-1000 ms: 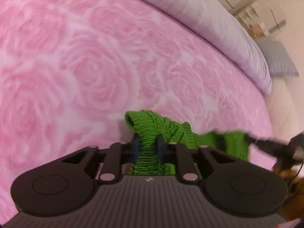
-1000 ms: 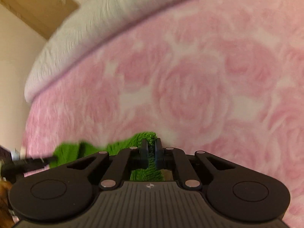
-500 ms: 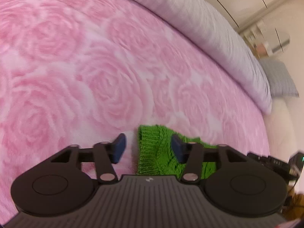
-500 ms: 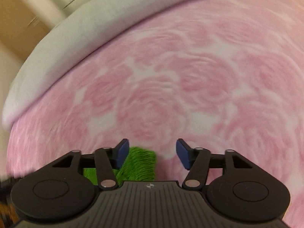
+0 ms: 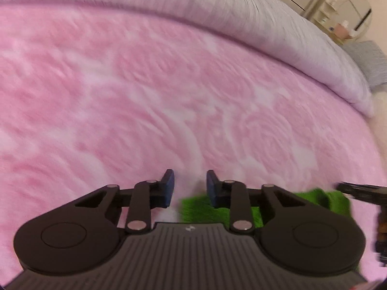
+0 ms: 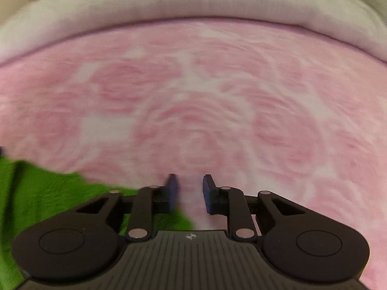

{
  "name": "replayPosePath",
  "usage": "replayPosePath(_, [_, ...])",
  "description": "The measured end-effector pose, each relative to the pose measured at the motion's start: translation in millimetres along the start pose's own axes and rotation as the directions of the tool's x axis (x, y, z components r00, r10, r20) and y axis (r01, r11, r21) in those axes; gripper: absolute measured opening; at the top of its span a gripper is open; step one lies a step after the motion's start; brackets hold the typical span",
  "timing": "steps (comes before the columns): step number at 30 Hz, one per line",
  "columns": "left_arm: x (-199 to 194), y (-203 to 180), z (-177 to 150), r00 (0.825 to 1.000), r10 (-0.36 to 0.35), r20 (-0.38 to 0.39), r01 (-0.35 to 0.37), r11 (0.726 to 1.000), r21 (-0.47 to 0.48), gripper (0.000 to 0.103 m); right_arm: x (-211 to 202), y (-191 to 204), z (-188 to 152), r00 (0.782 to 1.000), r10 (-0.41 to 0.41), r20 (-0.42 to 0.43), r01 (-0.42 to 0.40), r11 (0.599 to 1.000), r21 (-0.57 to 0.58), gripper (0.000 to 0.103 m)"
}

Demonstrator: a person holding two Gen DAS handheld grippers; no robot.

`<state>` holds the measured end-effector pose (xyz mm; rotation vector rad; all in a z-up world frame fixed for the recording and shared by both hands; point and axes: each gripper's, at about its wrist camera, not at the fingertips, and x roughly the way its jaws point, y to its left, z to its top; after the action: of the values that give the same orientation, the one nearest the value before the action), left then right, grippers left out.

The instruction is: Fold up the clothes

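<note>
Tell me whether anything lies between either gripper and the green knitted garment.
Nothing visible does. The green knitted garment lies on the pink rose-patterned blanket right beside the left gripper and the right gripper; both jaws are closing with only blanket between them.

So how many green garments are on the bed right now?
1: a green knit garment on the pink rose blanket, low right behind the left gripper in its view, low left in the right wrist view. Parts are hidden by the grippers; more could lie outside the frames.
</note>
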<state>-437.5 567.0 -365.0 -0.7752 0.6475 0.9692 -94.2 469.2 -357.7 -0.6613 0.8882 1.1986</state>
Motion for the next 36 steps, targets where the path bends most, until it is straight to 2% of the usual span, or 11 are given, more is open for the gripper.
replayPosePath(1, [-10.7, -1.0, 0.5, 1.000, 0.013, 0.025, -0.013, 1.000, 0.010, 0.023, -6.2, -1.0, 1.2, 1.000, -0.013, 0.003, 0.013, 1.000, 0.015, 0.023])
replayPosePath(3, [-30.6, -4.0, -0.6, 0.998, -0.056, 0.019, 0.056, 0.998, 0.016, 0.023, -30.7, 2.0, -0.5, 0.999, 0.033, 0.043, -0.034, 0.999, 0.028, 0.028])
replayPosePath(6, [-57.2, -18.8, -16.3, 0.984, -0.164, -0.076, 0.167, 0.985, 0.046, 0.023, -62.1, 21.3, -14.8, 0.988, 0.150, 0.028, -0.150, 0.988, -0.025, 0.029])
replayPosePath(10, [-65.4, -37.7, -51.7, 0.952, -0.223, -0.208, 0.240, 0.969, 0.057, 0.026, -86.0, 53.6, -56.2, 0.969, 0.233, -0.085, -0.243, 0.961, -0.132, 0.028])
replayPosePath(14, [-25.6, -49.8, -72.5, 0.948, -0.164, -0.273, 0.196, 0.976, 0.092, 0.026, -62.1, 70.5, -83.5, 0.972, 0.160, -0.174, -0.194, 0.960, -0.200, 0.028])
replayPosePath(17, [-10.6, -48.6, -66.0, 0.949, -0.163, -0.269, 0.186, 0.981, 0.059, 0.025, -46.8, 64.4, -74.6, 0.978, 0.141, -0.156, -0.165, 0.974, -0.153, 0.028])
replayPosePath(21, [-35.3, -49.8, -64.6, 0.966, -0.125, -0.225, 0.143, 0.988, 0.064, 0.033, -64.2, 55.2, -59.7, 0.990, 0.121, -0.071, -0.127, 0.988, -0.089, 0.034])
replayPosePath(24, [-51.8, -63.7, -81.7, 0.973, -0.034, -0.228, 0.066, 0.988, 0.136, 0.037, -82.5, 57.0, -75.8, 0.992, 0.109, -0.067, -0.113, 0.992, -0.062, 0.038])
replayPosePath(32, [-95.8, -84.5, -147.7, 0.948, 0.150, -0.280, -0.061, 0.951, 0.304, 0.046, -117.6, 56.5, -151.4, 0.987, 0.014, -0.160, -0.012, 1.000, 0.011, 0.044])
replayPosePath(34, [-113.0, -78.8, -153.9, 0.949, 0.136, -0.285, -0.053, 0.958, 0.281, 0.054, -139.0, 49.2, -163.5, 0.988, 0.010, -0.152, -0.002, 0.999, 0.054, 0.045])
replayPosePath(36, [-128.6, -56.6, -157.0, 0.948, 0.029, -0.316, 0.009, 0.993, 0.119, 0.057, -161.2, 43.0, -175.9, 0.990, 0.011, -0.143, 0.002, 0.996, 0.090, 0.047])
